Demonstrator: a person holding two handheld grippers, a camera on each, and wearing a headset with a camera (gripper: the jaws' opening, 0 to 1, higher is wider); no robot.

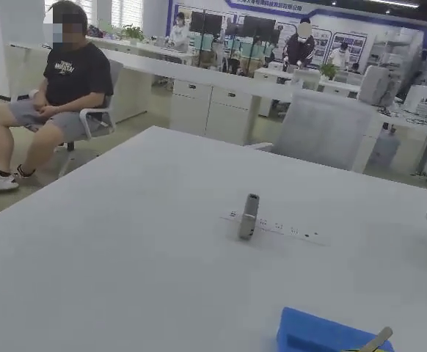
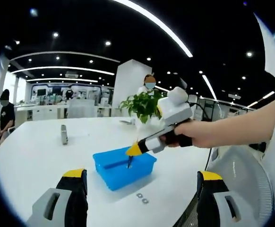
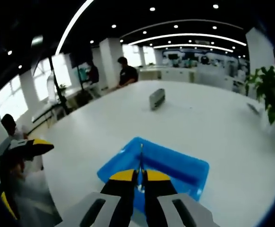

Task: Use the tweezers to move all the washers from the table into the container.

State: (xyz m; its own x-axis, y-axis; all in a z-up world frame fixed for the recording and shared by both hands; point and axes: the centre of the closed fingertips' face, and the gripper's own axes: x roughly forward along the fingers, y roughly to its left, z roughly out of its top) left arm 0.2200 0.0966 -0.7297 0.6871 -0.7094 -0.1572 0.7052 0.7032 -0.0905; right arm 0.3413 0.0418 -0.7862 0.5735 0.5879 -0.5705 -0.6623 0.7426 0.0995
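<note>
While my right gripper (image 3: 140,176) pinches tweezers (image 3: 141,158) over the container (image 3: 175,165), my left gripper (image 2: 141,174) gapes; washers (image 2: 142,197) lie near the table (image 2: 33,161) edge.

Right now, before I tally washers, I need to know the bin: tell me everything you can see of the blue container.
The blue container is a shallow rectangular open-top tray, plastic by its look, standing flat on the white table. The tweezers, clamped in the right gripper, point down into it; contact cannot be told. Two washers lie on the table just beside it, apart.
</note>
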